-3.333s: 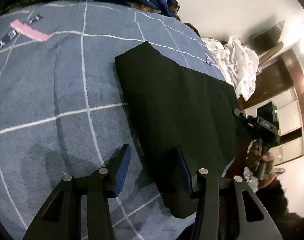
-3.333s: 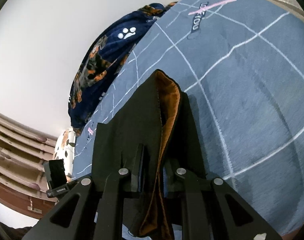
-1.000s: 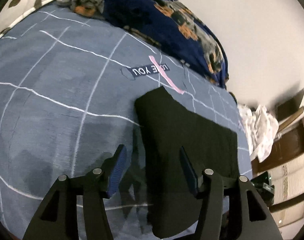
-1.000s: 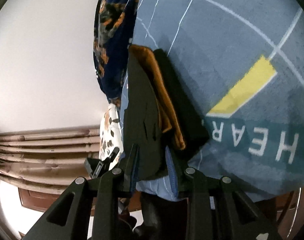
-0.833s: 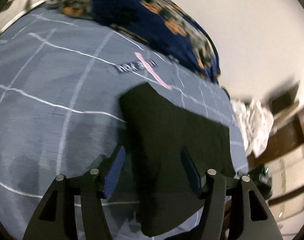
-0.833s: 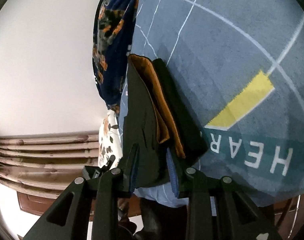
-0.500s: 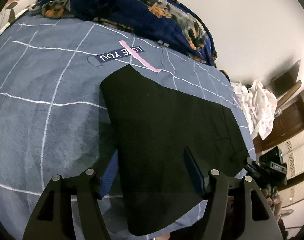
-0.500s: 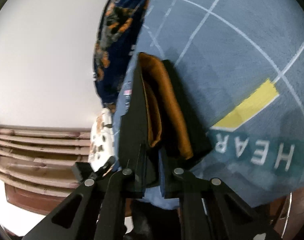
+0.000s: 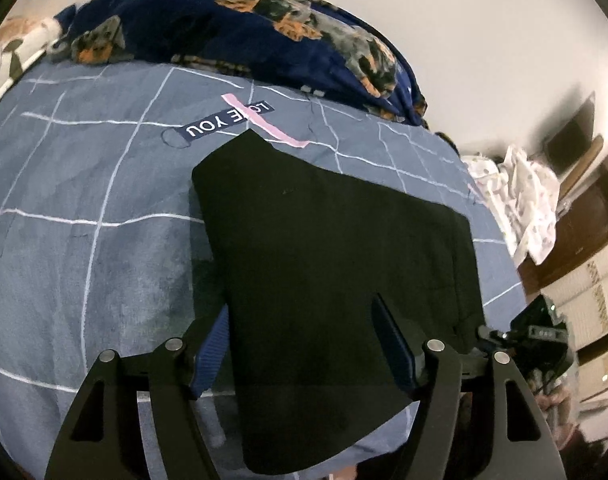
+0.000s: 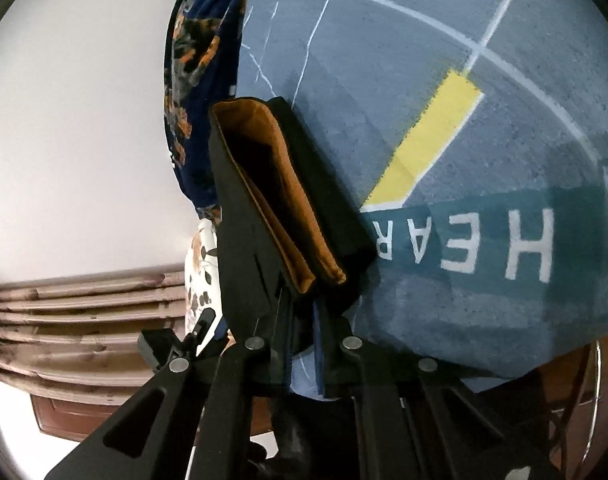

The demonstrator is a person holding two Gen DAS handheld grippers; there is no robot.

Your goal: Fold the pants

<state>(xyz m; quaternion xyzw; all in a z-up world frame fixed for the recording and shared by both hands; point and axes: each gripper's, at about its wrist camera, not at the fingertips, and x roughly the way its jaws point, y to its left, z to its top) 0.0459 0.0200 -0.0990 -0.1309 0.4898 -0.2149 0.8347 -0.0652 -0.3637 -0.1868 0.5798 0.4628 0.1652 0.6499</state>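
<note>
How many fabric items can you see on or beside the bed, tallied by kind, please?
Black folded pants with orange lining: 1
Blue-grey checked bedsheet: 1
Navy dog-print blanket: 1
White patterned cloth at the bedside: 1
Total: 4

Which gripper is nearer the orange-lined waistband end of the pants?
Right. The right gripper is clamped on the pants just below the orange lining; the left gripper straddles the opposite end, open.

Grey-blue grid bedspread [image 9: 84, 208], navy dog-print blanket [image 9: 232, 28], white crumpled cloth [image 9: 524, 204].
</note>
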